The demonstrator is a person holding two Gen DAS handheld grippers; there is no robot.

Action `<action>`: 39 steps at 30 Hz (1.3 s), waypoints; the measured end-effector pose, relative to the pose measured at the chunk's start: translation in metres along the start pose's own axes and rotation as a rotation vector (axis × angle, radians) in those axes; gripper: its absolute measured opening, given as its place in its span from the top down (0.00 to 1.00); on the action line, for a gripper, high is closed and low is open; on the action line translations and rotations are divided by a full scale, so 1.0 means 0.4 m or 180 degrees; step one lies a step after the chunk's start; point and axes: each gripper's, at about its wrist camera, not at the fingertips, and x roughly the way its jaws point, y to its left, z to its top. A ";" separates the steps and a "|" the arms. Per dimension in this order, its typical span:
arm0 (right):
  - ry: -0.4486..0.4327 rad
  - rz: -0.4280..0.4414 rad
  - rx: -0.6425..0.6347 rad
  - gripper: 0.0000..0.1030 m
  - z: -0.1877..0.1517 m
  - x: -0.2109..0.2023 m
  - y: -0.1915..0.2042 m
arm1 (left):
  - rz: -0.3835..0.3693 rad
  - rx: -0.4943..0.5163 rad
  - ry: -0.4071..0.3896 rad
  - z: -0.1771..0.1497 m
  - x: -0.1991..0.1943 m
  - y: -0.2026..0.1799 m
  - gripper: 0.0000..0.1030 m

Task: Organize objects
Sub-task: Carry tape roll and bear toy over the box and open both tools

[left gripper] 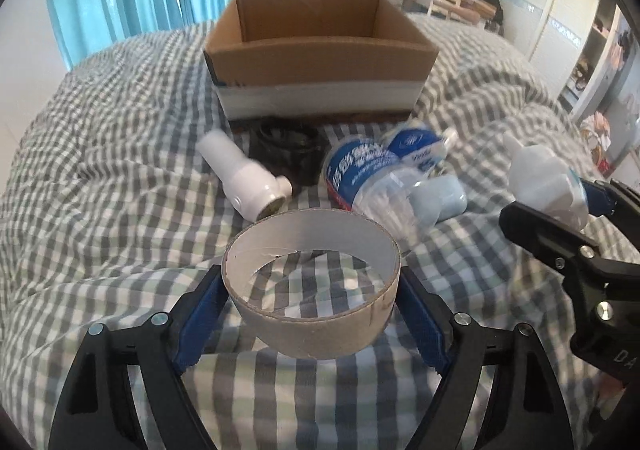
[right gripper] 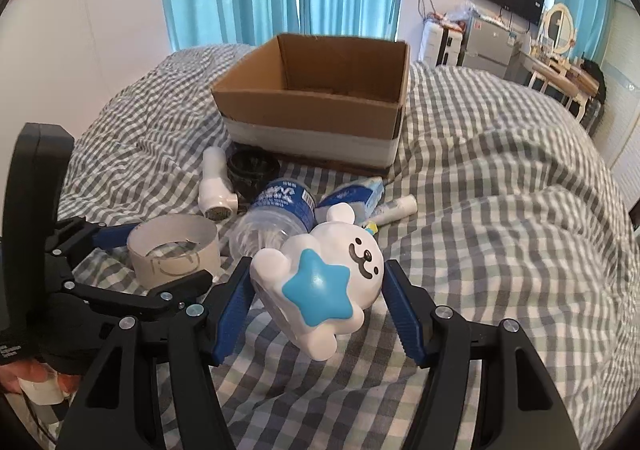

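Observation:
My left gripper is shut on a grey cardboard tape ring and holds it above the checked bed cover. It also shows in the right wrist view, with the ring. My right gripper is shut on a white bear toy with a blue star; the toy also shows in the left wrist view. An open cardboard box stands behind, empty as far as I can see.
Before the box lie a white plastic pipe fitting, a black round object, a crushed water bottle, a blue tissue pack, a pale blue case and a small white tube. The checked duvet bulges at right.

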 end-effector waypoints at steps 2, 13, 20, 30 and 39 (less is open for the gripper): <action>-0.0058 -0.0018 -0.0056 0.38 0.010 -0.022 0.008 | 0.0014 0.0003 -0.0082 0.011 -0.027 0.001 0.17; -0.0513 0.0049 -0.0170 0.38 0.148 -0.139 -0.010 | 0.0069 0.0055 -0.0652 0.172 -0.164 0.033 0.17; -0.0669 0.0100 -0.0160 0.38 0.299 -0.130 -0.060 | 0.0387 0.0123 -0.0959 0.332 -0.200 0.085 0.17; -0.0627 0.0117 -0.0119 0.38 0.552 0.044 -0.110 | 0.0427 0.0291 -0.0987 0.542 -0.059 0.071 0.17; -0.0345 0.0171 0.0055 0.38 0.629 0.277 -0.148 | 0.0269 0.0316 -0.0641 0.589 0.146 0.072 0.17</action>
